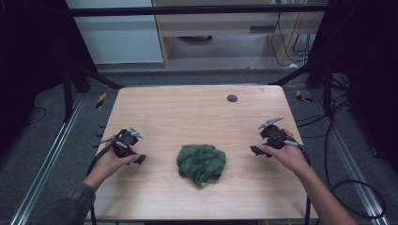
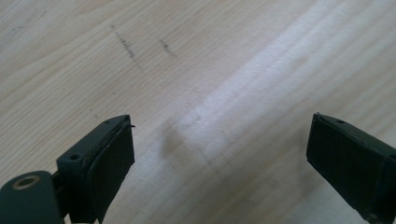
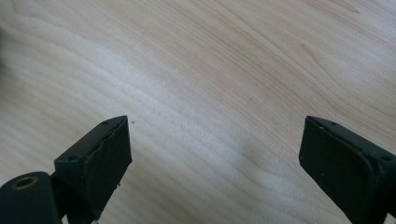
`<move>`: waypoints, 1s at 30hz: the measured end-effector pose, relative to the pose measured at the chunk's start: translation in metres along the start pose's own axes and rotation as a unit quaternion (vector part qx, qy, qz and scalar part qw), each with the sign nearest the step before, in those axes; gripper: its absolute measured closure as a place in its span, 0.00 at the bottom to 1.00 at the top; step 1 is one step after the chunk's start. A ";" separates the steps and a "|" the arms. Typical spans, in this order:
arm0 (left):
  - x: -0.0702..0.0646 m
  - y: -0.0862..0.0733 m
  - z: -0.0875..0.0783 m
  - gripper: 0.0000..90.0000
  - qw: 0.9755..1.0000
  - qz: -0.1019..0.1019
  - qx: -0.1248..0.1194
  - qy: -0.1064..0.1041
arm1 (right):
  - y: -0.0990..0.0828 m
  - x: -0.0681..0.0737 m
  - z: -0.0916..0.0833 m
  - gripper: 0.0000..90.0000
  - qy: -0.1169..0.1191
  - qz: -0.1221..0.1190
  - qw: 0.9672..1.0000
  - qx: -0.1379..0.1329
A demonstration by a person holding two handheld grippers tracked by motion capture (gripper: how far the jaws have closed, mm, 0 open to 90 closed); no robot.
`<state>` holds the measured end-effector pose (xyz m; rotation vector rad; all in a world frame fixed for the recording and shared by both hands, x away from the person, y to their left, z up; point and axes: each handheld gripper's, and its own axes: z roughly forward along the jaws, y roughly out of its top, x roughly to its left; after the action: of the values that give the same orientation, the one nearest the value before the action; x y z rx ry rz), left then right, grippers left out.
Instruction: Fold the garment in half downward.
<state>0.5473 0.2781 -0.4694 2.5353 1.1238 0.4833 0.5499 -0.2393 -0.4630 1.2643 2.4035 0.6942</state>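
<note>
The green cloth [image 1: 201,163] (crumpled) lies between the left hand-held gripper [image 1: 140,159] and right hand-held gripper [image 1: 254,150], both wide open, empty.

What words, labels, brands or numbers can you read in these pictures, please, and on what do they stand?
None: no readable text stands on the green cloth, the wooden table, or either tool.
The yellow-and-black striped markers on the floor carry stripes, no words.

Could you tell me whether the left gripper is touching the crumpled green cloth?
Apart. The high view shows bare table between the left gripper and the green cloth.
</note>
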 end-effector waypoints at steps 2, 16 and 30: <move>0.005 0.002 0.002 0.07 1.000 -0.005 -0.009 0.005 | 0.001 -0.002 0.004 0.11 0.002 0.009 1.000 -0.002; 0.017 0.015 0.025 0.07 0.998 -0.036 -0.044 0.006 | 0.012 -0.016 0.032 0.13 -0.014 0.083 0.996 -0.040; 0.025 0.014 0.039 0.05 0.990 -0.094 -0.102 -0.005 | 0.011 -0.021 0.045 0.13 -0.026 0.154 0.984 -0.085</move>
<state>0.5891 0.2815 -0.4939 2.2296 1.2287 0.5071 0.5914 -0.2391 -0.4922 1.5745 2.0784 0.9179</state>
